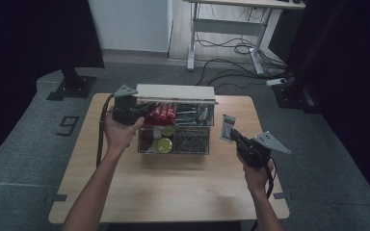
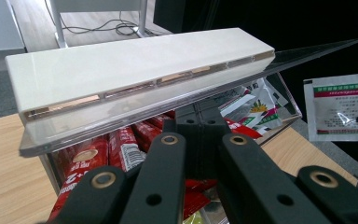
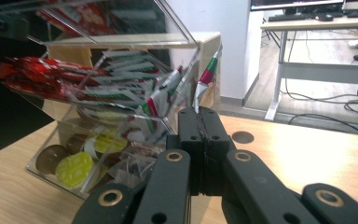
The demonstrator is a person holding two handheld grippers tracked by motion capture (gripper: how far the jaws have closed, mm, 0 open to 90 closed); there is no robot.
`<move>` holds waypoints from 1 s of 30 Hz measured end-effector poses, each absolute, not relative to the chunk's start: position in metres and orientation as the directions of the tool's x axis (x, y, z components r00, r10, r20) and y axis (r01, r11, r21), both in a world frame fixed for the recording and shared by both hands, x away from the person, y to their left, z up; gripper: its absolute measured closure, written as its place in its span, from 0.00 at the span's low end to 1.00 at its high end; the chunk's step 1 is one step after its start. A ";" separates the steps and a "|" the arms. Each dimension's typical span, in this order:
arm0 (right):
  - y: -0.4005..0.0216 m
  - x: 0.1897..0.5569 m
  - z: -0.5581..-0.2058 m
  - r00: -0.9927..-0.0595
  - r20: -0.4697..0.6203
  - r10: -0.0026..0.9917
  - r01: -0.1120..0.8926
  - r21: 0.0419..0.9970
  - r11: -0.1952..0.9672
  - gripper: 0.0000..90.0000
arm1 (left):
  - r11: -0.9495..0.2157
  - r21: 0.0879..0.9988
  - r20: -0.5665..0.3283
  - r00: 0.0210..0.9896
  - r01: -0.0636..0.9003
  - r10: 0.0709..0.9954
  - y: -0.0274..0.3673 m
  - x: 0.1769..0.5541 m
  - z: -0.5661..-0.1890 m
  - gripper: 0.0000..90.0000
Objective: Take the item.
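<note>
Work in hand: putting a sachet into a clear acrylic organizer box [image 1: 176,139] that stands at the upper middle of the worktop [image 1: 173,187] in the high view.
Left gripper [image 1: 147,109]: at the box's upper left corner; its fingers are clenched together and, by the look of it, prop up the hinged lid [image 2: 135,70], a clear panel with a white block along its edge. Whether they pinch the lid's edge or only push under it, I cannot tell.
Right gripper [image 1: 234,134]: right of the box, its fingers clamped on a white sachet [image 1: 228,128] with a red band; the same sachet appears at the right edge of the left gripper view [image 2: 340,105].
Box contents: red stick packs [image 1: 161,114] in the upper left compartment, white and green sachets [image 3: 154,100] in the upper right, round capsules [image 3: 74,169] with green and brown tops in the lower left, and dark packets lower right.
Done: lid raised, sachet picked up and brought near the box.
Left: carry the sachet over the rim into a compartment, probably the one with like sachets, release it, lower the lid.
</note>
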State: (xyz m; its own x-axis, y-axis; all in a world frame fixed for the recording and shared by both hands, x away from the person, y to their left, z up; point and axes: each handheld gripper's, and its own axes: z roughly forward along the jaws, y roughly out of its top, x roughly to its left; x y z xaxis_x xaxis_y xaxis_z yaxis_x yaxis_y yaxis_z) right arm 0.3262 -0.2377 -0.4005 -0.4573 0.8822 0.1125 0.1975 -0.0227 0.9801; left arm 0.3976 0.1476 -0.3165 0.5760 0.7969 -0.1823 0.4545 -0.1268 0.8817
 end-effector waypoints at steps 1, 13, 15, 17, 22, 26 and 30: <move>-0.239 0.326 -0.403 -0.454 0.114 0.884 0.203 0.979 -0.022 0.99 | -0.128 0.881 -0.181 0.576 0.455 0.797 0.148 0.397 -0.317 1.00; -0.250 0.332 -0.438 -0.420 0.145 0.896 0.277 0.960 -0.026 0.99 | -0.129 0.880 -0.184 0.578 0.458 0.795 0.146 0.397 -0.319 1.00; -0.252 0.332 -0.444 -0.413 0.151 0.898 0.288 0.957 -0.029 0.99 | -0.130 0.879 -0.183 0.578 0.458 0.795 0.146 0.397 -0.319 1.00; -0.254 0.333 -0.450 -0.406 0.155 0.901 0.299 0.954 -0.030 0.99 | -0.131 0.879 -0.183 0.578 0.458 0.795 0.146 0.397 -0.319 1.00; -0.259 0.334 -0.464 -0.387 0.169 0.906 0.330 0.943 -0.035 0.99 | -0.131 0.879 -0.183 0.577 0.458 0.796 0.146 0.397 -0.319 1.00; -0.265 0.336 -0.475 -0.369 0.177 0.912 0.352 0.935 -0.039 0.99 | -0.131 0.878 -0.183 0.577 0.459 0.796 0.146 0.397 -0.319 1.00; -0.269 0.337 -0.485 -0.354 0.184 0.917 0.376 0.926 -0.041 0.99 | -0.135 0.878 -0.181 0.579 0.459 0.795 0.144 0.397 -0.320 1.00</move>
State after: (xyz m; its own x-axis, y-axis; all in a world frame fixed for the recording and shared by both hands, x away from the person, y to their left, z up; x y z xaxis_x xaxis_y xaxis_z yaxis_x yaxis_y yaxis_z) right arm 0.3374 -0.2685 -0.4852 -0.3542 0.9168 0.1843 0.3755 -0.0410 0.9259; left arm 0.3970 0.1444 -0.3204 0.5792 0.7949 -0.1808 0.4592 -0.1349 0.8780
